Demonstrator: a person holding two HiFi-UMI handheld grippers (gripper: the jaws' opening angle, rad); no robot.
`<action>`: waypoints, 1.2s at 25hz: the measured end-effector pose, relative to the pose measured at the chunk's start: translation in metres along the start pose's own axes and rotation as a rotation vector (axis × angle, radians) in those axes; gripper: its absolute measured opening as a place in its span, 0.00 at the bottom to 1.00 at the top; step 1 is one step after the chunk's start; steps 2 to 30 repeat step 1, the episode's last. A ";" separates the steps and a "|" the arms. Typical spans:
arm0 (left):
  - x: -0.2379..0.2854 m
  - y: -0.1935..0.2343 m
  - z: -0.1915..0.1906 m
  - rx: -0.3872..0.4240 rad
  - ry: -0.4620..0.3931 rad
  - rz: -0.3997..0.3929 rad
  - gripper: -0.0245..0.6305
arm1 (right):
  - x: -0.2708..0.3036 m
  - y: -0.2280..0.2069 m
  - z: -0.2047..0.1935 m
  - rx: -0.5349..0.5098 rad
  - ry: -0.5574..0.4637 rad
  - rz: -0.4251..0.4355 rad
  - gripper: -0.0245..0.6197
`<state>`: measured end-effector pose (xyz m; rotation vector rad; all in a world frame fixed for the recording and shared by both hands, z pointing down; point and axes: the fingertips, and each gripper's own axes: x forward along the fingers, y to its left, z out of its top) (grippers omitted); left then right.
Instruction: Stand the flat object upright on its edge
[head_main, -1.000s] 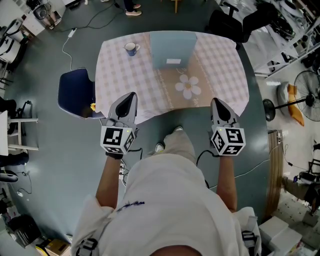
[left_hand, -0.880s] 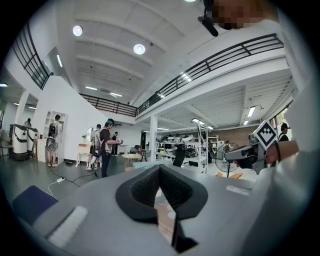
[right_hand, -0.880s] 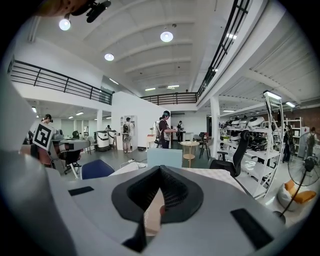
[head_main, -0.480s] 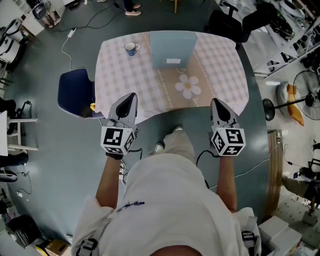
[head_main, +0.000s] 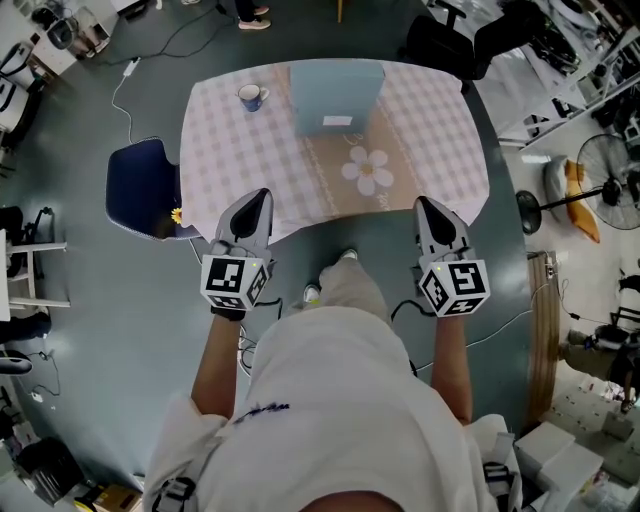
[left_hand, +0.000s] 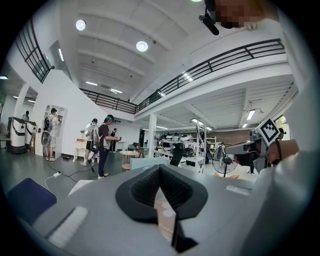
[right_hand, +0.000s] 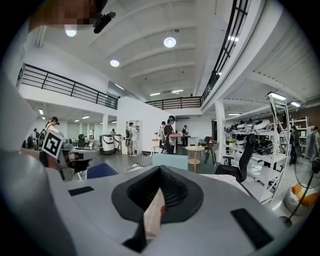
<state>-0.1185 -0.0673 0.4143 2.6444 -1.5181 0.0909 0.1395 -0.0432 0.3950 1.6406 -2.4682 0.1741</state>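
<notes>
Cloth in pink-and-white check (head_main: 230, 160) covered the table, with a brown strip (head_main: 318, 180) down its middle. On that strip a white daisy-shaped flat mat (head_main: 366, 170) lay flat, near a pale blue box (head_main: 335, 95) at the far edge but apart from it. A white-and-blue mug (head_main: 250, 97) stood near the far left corner, and a navy chair (head_main: 140, 185) sat beside the table's left side. The left gripper (head_main: 257, 200) and right gripper (head_main: 432, 208) hovered at the near edge, well apart from the mat, each clenched with nothing between its jaws.
</notes>
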 end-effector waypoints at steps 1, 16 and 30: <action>0.001 0.001 -0.001 -0.003 0.000 -0.002 0.04 | 0.001 0.000 0.000 -0.004 0.003 -0.001 0.04; 0.001 0.001 -0.001 -0.003 0.000 -0.002 0.04 | 0.001 0.000 0.000 -0.004 0.003 -0.001 0.04; 0.001 0.001 -0.001 -0.003 0.000 -0.002 0.04 | 0.001 0.000 0.000 -0.004 0.003 -0.001 0.04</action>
